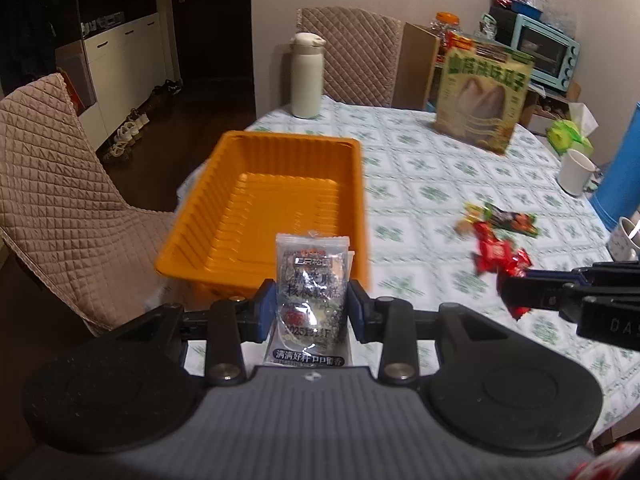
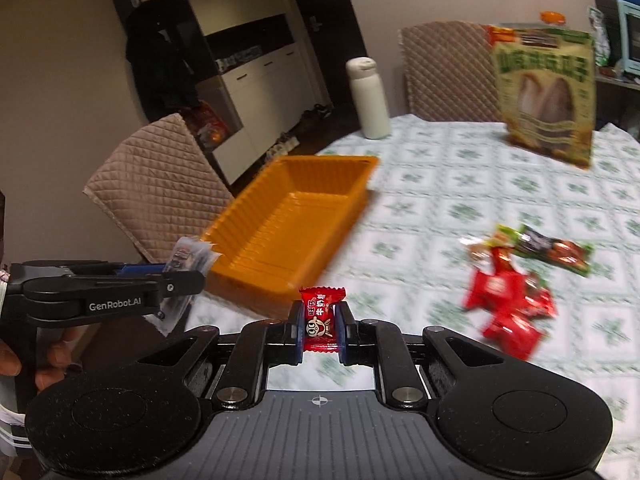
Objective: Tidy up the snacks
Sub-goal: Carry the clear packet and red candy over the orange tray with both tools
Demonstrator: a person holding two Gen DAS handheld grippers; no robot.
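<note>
i have the left tongs (image 1: 312, 304) clamped on a clear sesame-walnut packet (image 1: 311, 292) and the right tongs (image 2: 319, 330) clamped on a red milk candy (image 2: 320, 320), both just short of the orange tray (image 1: 280, 196). next, i judge, each must go over its near rim and release; more snacks (image 2: 516, 284) wait on the desk (image 1: 432, 168).

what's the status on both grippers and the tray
Left gripper shut on clear snack packet. Right gripper shut on red candy. Orange tray empty. Nothing blocking it.
</note>
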